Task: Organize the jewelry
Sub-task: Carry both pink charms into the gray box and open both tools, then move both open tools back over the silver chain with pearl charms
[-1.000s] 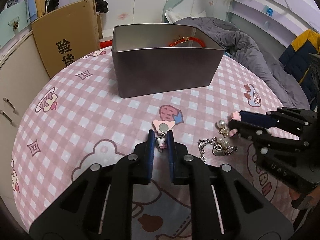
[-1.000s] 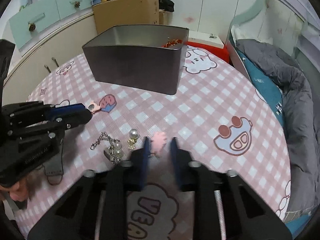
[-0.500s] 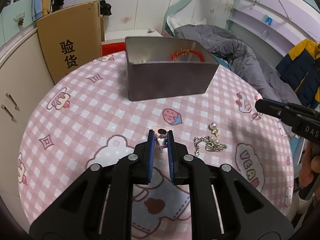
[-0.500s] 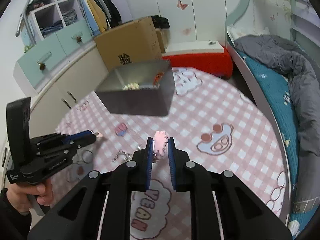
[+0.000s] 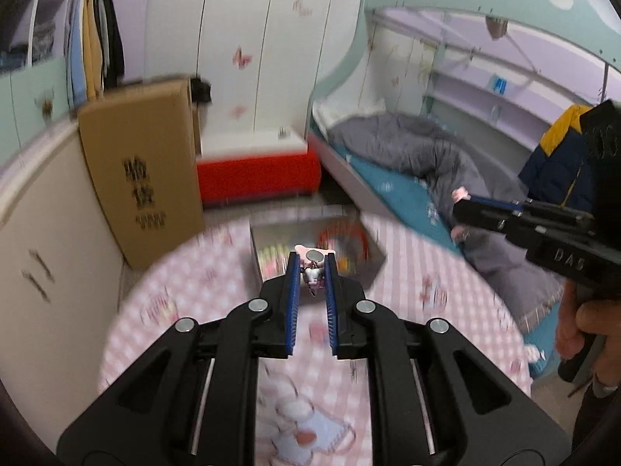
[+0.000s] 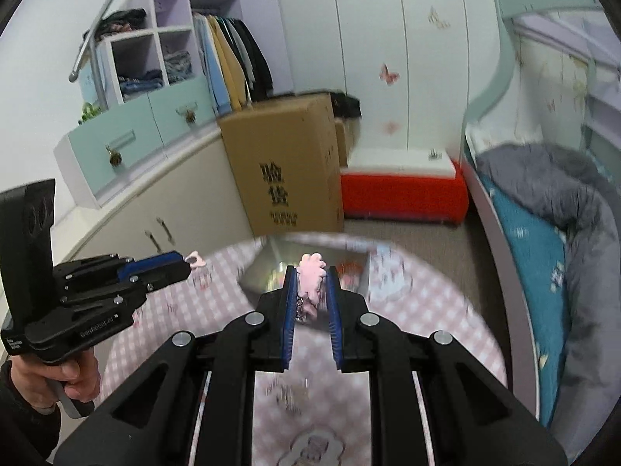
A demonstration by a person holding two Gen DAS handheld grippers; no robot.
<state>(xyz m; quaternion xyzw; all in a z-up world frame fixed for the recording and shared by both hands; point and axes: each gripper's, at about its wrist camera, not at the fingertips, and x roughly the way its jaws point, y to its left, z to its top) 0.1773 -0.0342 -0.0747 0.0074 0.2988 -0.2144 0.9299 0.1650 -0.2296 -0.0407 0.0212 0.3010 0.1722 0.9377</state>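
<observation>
My left gripper [image 5: 311, 262] is shut on a small pink and silver charm [image 5: 312, 272], held high above the table. My right gripper [image 6: 311, 273] is shut on a pink flower-shaped trinket [image 6: 310, 275], also raised. Below both sits the grey metal box [image 5: 271, 233], blurred, with a red cord bracelet [image 5: 341, 235] inside; it also shows in the right wrist view [image 6: 268, 268]. The left gripper appears in the right wrist view [image 6: 186, 262], and the right gripper appears in the left wrist view [image 5: 460, 198]. Both are well above the pink checked tablecloth [image 5: 174, 295].
A brown cardboard carton [image 5: 139, 171] stands beyond the table by cream cabinets [image 5: 46, 240]. A red and white chest [image 5: 256, 167] sits on the floor behind. A bed with a grey duvet [image 5: 427, 147] lies to the right. The view is motion-blurred.
Both grippers have lifted high off the table with their pieces held. The box now appears small and far below. The loose pearl and chain pieces are out of sight.
</observation>
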